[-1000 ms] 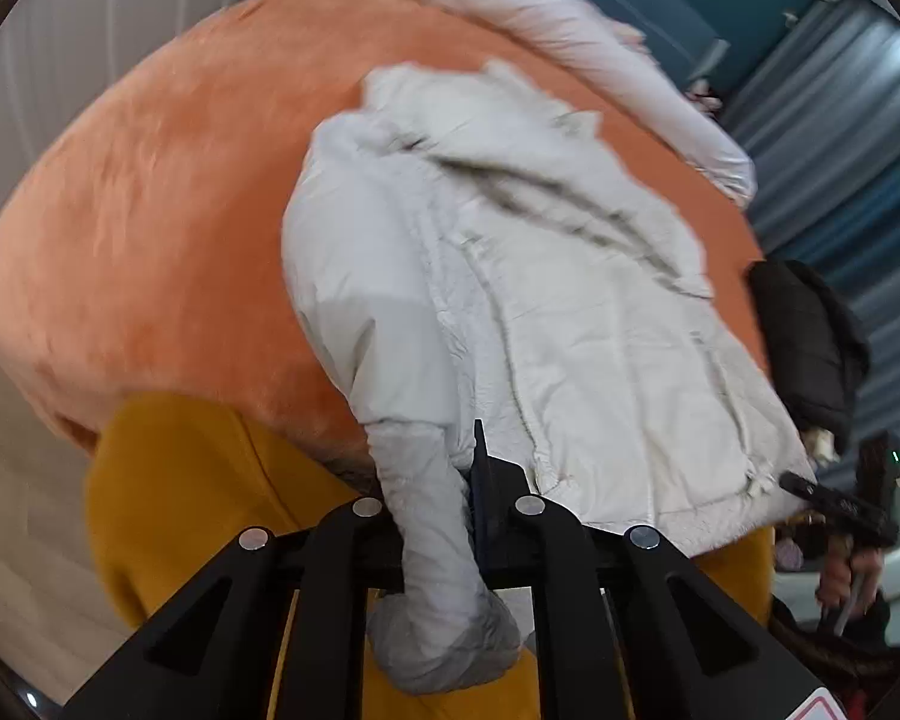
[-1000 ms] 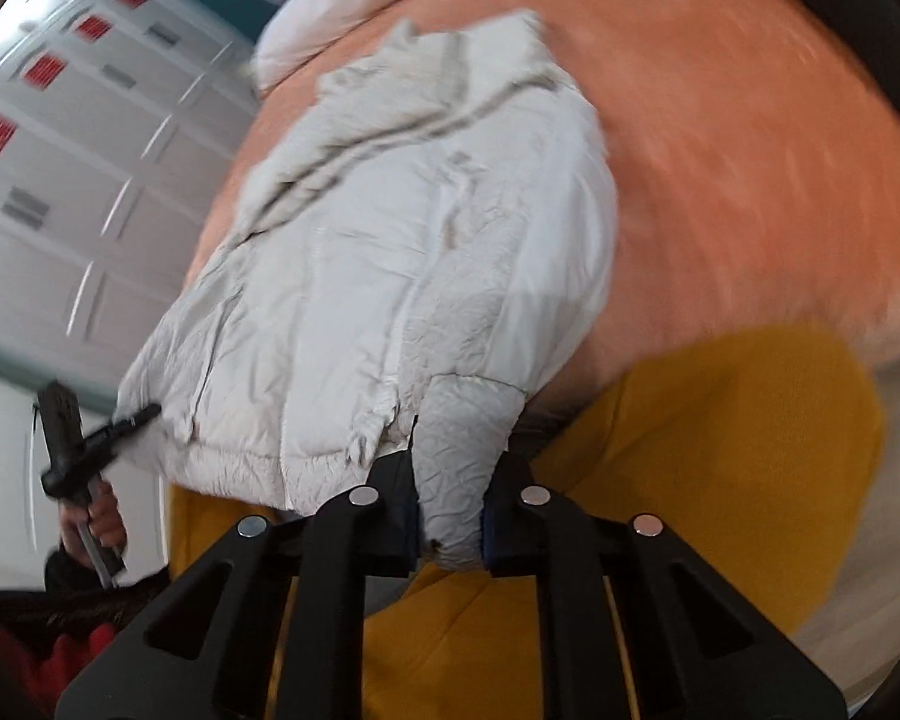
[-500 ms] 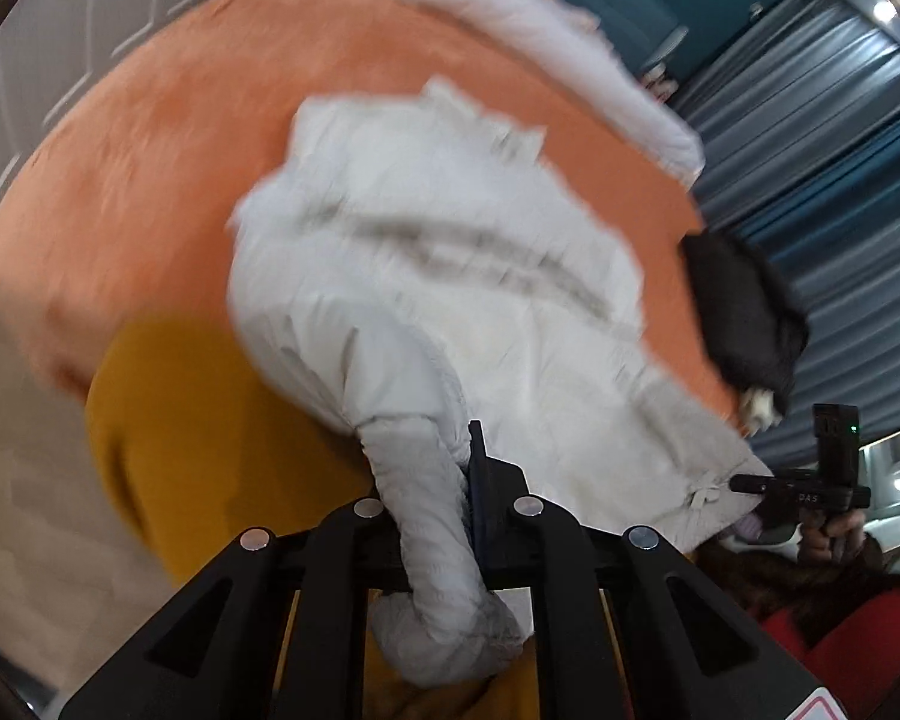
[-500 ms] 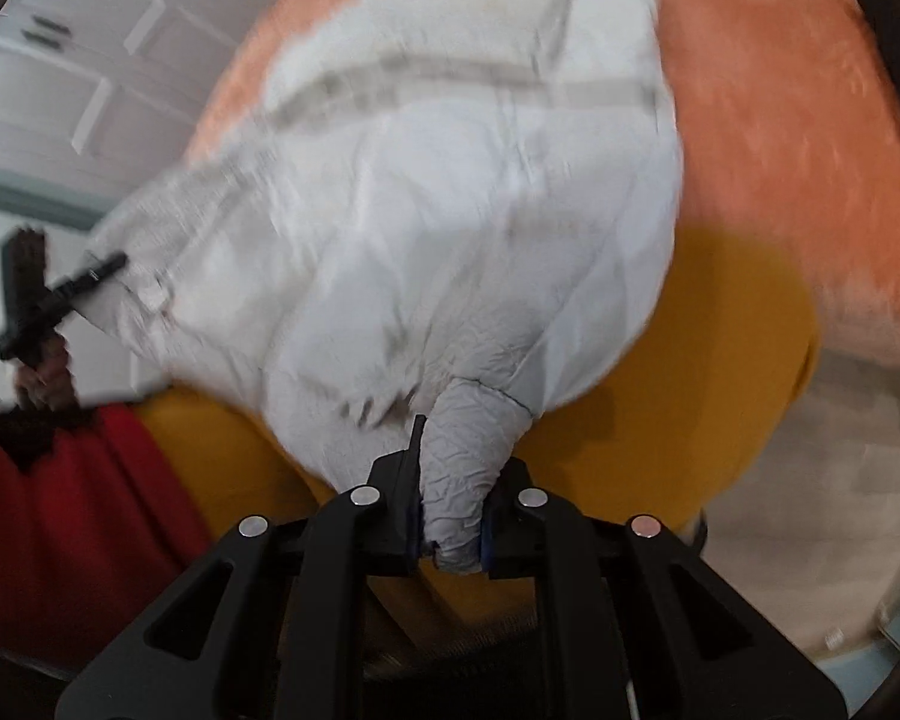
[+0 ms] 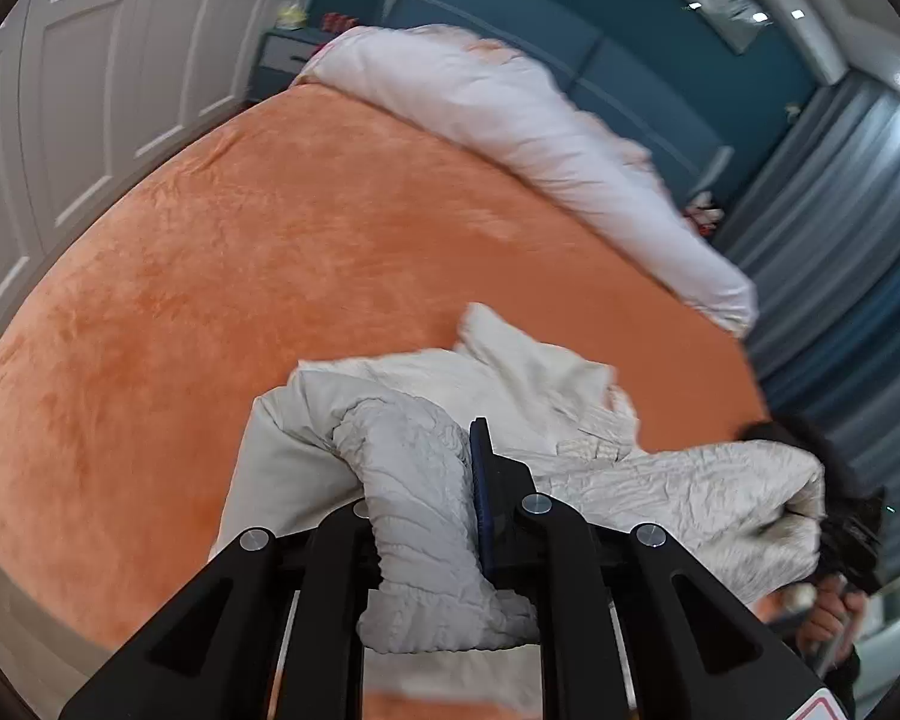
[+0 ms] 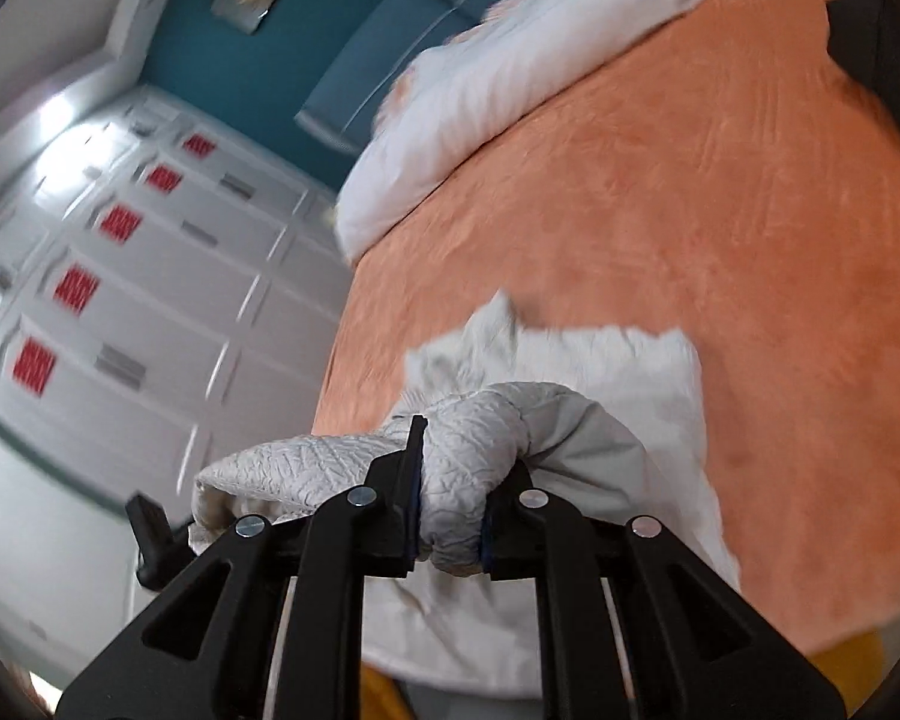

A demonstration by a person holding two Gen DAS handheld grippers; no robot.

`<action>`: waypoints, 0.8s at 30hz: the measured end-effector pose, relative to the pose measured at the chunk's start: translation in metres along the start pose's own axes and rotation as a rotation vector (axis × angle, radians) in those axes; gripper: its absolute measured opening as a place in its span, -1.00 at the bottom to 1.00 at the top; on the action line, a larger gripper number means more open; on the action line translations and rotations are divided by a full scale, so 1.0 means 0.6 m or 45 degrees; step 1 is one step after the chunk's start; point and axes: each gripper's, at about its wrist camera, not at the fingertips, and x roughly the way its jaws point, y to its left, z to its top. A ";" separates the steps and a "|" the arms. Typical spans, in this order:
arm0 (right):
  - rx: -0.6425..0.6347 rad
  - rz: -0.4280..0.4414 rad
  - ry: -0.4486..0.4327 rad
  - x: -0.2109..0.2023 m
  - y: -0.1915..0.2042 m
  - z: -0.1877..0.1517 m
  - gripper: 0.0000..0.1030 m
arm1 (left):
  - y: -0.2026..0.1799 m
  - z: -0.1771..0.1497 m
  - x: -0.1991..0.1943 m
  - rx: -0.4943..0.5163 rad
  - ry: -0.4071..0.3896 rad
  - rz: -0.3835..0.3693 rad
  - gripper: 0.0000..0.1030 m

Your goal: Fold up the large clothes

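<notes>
So, left gripper (image 5: 444, 480) pinching a crinkled grey-white cuff of the white jacket (image 5: 528, 384), sleeve bunched up and draped over the black frame, end of it hanging down below the fingers. Jaws eased apart a touch just now, with the cuff between them, pads pressed on the cloth. Same story on the other side: right gripper (image 6: 450, 480) clamped on the other cuff, squeezed tight between the blue pads. Also visible off to the right in the left wrist view, blurry, with a hand (image 5: 828, 612) under it.

Rest of the jacket heaped just past the grippers, near the foot edge of the bed (image 5: 270, 252), sleeves pulled up off the cover, collar poking up at the far side of the heap. Orange plush cover wide open beyond that. Bit of yellow (image 6: 840, 660) peeking out at the bed's near edge in the right wrist view.

Further back, white duvet (image 5: 510, 120) rolled up along the head end. Then the blue headboard (image 5: 570, 42), white panelled wardrobe doors (image 6: 120, 300) with red marks along one side, grey-blue curtains (image 5: 840, 228) on the other. All pretty motion-blurred.
</notes>
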 end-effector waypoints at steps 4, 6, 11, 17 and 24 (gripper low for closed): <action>0.121 -0.058 -0.064 0.067 -0.050 0.007 -0.69 | 0.007 0.028 0.107 -0.038 0.075 0.125 -0.71; 0.162 -0.028 -0.085 0.072 -0.057 0.002 -0.62 | 0.026 0.040 0.137 -0.130 0.150 0.145 -0.68; 0.211 0.113 -0.158 0.041 -0.073 0.006 -0.52 | 0.072 0.073 0.124 -0.385 0.183 -0.062 -0.62; 0.319 0.295 -0.246 0.004 -0.082 0.026 -0.18 | 0.037 0.102 0.081 -0.297 0.152 -0.149 -0.62; 0.152 0.099 -0.471 -0.113 -0.048 0.055 -0.06 | 0.068 0.106 0.056 -0.345 0.163 -0.105 -0.59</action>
